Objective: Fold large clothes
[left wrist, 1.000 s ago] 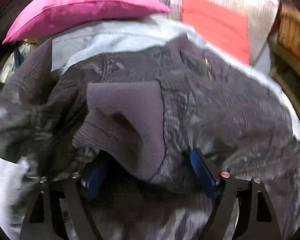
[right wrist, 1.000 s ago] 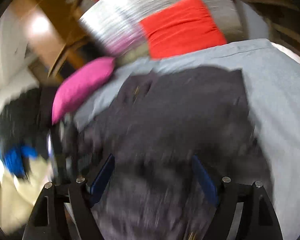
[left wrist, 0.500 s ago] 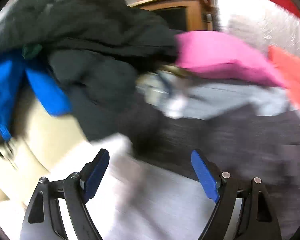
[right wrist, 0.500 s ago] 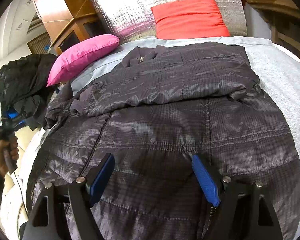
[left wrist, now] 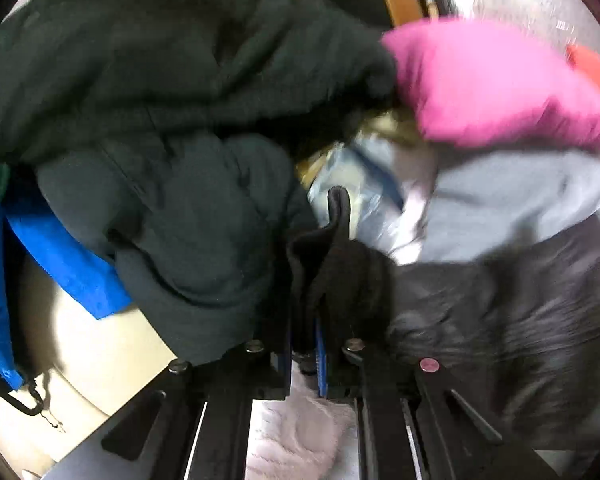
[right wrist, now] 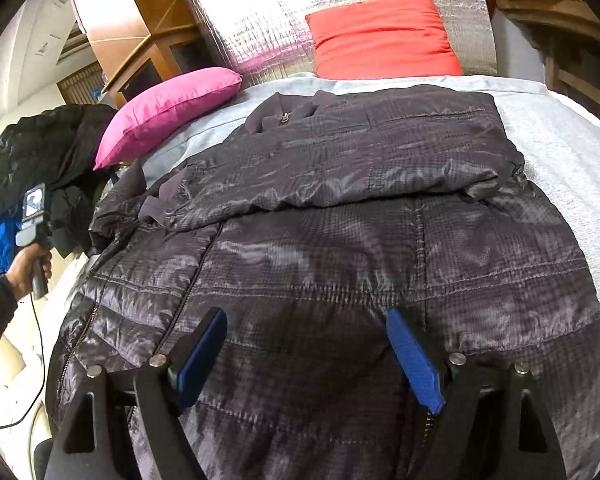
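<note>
My left fingers (left wrist: 320, 344) are pinched together on a dark ribbed cuff (left wrist: 336, 248), the end of the jacket's sleeve, which stands up between the blue pads and hides most of them. My right fingers (right wrist: 308, 356) stand wide apart, nothing between them, hovering over the lower part of the dark quilted jacket (right wrist: 340, 248).

The jacket lies spread across the bed (right wrist: 560, 136), its collar toward the head end, its hem toward the foot, where my right hand is. One sleeve is already folded across the chest. The sleeve I hold with the left runs off the bed's left edge (that view is blurred, so I cannot tell how much of it is lifted).

Further out, a pink pillow (right wrist: 168, 112) sits near the head-end left corner and a red pillow (right wrist: 380, 36) leans against the silvery headboard (right wrist: 252, 28). Beyond the bed's left edge is a heap of dark clothes (left wrist: 160, 80) with a blue garment (left wrist: 64, 264) under it. My left hand (right wrist: 32, 268), in a dark sleeve, grips its tool's handle there.
</note>
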A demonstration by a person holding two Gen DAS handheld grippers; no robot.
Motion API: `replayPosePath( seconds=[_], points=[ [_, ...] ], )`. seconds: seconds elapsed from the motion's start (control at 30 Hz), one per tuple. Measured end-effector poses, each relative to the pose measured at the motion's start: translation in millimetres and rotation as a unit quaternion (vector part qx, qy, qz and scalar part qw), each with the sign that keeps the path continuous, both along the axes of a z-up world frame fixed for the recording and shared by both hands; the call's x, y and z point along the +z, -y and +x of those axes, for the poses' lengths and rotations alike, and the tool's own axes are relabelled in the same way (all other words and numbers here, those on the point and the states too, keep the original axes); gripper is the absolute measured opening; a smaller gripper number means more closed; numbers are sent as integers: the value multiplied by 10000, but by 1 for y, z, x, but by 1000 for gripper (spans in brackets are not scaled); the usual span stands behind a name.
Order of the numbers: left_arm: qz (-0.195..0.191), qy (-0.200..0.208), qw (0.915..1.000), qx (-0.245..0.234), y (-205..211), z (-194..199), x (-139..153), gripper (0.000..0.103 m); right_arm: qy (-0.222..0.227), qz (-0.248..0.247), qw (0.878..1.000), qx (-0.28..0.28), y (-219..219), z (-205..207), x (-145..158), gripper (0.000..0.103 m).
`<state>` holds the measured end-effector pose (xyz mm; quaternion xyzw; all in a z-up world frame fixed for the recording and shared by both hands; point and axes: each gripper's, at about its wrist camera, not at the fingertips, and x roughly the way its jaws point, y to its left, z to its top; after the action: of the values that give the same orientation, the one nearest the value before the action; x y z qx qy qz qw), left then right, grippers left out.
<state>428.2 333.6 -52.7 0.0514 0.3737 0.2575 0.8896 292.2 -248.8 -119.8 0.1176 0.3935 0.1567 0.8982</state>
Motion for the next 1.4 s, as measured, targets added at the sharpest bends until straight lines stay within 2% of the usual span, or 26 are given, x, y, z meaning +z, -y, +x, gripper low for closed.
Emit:
replayPosePath(
  seconds=[0.1,0.17,0.27,0.37,0.43,0.53,0.67,0.73,0.8,0.83,0.87,0.9,0.93,0.97,1.13,1.27,1.33,1.37,1.4],
  points=[
    [74,426,9980,-461,32,-21,55,10,10,105,9999,2,3,0,0,85],
    [-91,777,9936,-820,58,-33,99,10,16,179,9998,2,4,1,-1,85],
    [-368,1314,9802,-1434,116,-50,166,10,25,270,9996,4,5,1,-2,85],
    [-651,1587,9640,-2030,182,-57,205,10,35,409,9992,-2,9,1,-3,85],
    [-819,1635,9549,-2340,224,-59,217,10,39,516,9987,-9,12,2,-3,85],
    [-1145,1596,9409,-2758,285,-57,220,10,47,610,9981,-9,14,2,-4,85],
    [-1532,1308,9267,-3174,362,-58,198,10,57,778,9969,-12,18,2,-5,85],
    [-1805,1018,9186,-3365,399,-57,172,10,66,883,9961,-20,21,1,-6,85],
    [-2058,758,9119,-3469,419,-53,148,11,64,983,9951,-20,24,1,-6,85],
    [-2247,550,9040,-3595,432,-50,132,12,64,1023,9947,-19,25,1,-6,85],
    [-2312,373,9000,-3677,440,-48,118,20,63,1053,9944,-17,25,0,-6,85],
    [-2316,206,9001,-3683,446,-49,107,30,57,1102,9939,-15,26,1,-7,85],
    [-2313,79,9015,-3656,448,-47,97,56,56,1136,9935,-16,27,1,-7,85],
    [-2297,-29,9042,-3600,447,-44,86,72,56,1189,9929,-18,28,1,-7,85],
    [-2265,36,9220,-3141,387,-45,64,73,38,1296,9916,-28,32,1,-7,85],
    [-1768,372,9538,-2401,312,-63,38,77,-67,1533,9878,-271,45,0,-2,85],
    [-1543,366,9652,-2079,282,-70,19,77,-236,2084,9766,-476,58,0,0,85],
    [-1524,354,9699,-1865,264,-73,6,77,-349,2447,9672,-583,67,3,1,85],
    [-1560,329,9715,-1757,254,-76,-3,77,-444,2756,9577,-698,76,8,2,85]
  ],
)
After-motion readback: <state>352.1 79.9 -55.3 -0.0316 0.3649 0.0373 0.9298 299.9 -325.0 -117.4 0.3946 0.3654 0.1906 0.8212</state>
